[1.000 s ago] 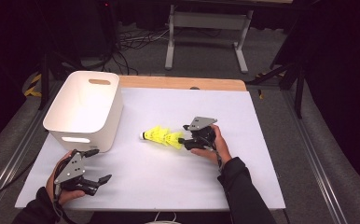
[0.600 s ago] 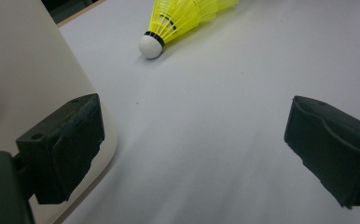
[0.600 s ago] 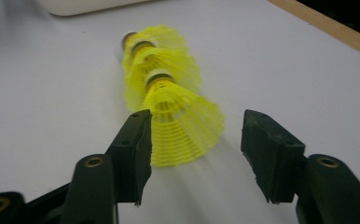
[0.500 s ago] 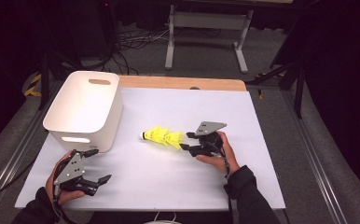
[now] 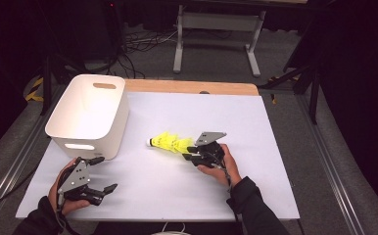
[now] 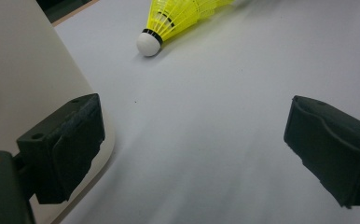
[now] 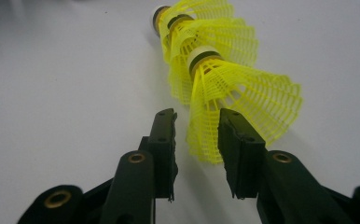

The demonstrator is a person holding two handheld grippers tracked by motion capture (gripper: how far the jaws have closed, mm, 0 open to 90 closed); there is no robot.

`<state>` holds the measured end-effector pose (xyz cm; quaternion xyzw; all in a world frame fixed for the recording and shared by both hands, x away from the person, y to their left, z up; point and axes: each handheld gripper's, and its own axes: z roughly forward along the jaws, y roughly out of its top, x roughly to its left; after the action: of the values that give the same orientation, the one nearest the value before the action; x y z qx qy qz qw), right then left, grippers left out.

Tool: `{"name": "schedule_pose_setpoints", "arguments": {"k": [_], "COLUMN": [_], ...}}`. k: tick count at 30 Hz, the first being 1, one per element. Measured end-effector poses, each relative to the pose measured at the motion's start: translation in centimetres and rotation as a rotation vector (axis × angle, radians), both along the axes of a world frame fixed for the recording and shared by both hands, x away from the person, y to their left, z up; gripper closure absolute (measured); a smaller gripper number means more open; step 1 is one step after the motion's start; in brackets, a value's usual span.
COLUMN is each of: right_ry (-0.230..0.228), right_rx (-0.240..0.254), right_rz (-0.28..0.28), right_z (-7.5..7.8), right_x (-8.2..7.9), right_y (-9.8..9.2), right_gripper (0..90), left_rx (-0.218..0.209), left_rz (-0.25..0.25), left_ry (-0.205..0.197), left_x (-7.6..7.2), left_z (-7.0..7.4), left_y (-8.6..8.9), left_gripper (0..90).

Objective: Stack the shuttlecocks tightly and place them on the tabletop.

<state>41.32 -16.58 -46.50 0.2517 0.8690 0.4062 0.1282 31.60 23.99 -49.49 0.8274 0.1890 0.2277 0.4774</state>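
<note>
Our right tongs have just been closing around the yellow shuttlecock stack's skirt edge, not yet pinching; our left tongs gape wide, empty.

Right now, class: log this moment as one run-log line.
right gripper: jaws just closing around rim of stacked yellow shuttlecocks, grip unclear | left gripper: open, idle by white bin

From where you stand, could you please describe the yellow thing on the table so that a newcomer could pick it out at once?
Start at the white bin on the left of the white table. Just to its right lies a stack of yellow shuttlecocks, nested on its side, white cork tip toward the bin. It is the one bright yellow thing there, its open mesh skirt sitting between the right gripper jaws.
</note>
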Motion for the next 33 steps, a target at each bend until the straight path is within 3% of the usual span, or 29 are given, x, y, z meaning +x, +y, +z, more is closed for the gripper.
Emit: {"name": "schedule_pose_setpoints", "arguments": {"k": [4, 11, 19, 25, 33], "right_ry": [0.009, 0.007, 0.0, 0.022, 0.046], "right_rx": [0.03, 0.049, 0.082, 0.106, 0.096], "right_rz": [-0.003, 0.004, 0.041, 0.07, 0.075], "right_z": [0.1, -0.1, 0.2, 0.0, -0.9], "right_x": [0.5, 1.5, 1.8, 2.0, 2.2], "right_y": [0.3, 1.0, 1.8, 2.7, 3.2], "right_gripper": [70.2, 88.9, 89.8, 89.3, 85.5], "left_rx": [0.002, 0.004, 0.001, 0.002, 0.001], "left_rz": [0.0, 0.0, -0.003, -0.007, -0.01], "left_ry": [0.0, 0.005, 0.012, 0.013, 0.007], "left_x": [0.0, 0.1, 0.2, 0.1, 0.1], "left_z": [0.0, -0.1, -0.2, -0.2, -0.1], "left_y": [-0.1, -0.1, -0.1, -0.1, -0.1], "left_gripper": [5.9, 5.9, 5.9, 6.0, 6.0]}}
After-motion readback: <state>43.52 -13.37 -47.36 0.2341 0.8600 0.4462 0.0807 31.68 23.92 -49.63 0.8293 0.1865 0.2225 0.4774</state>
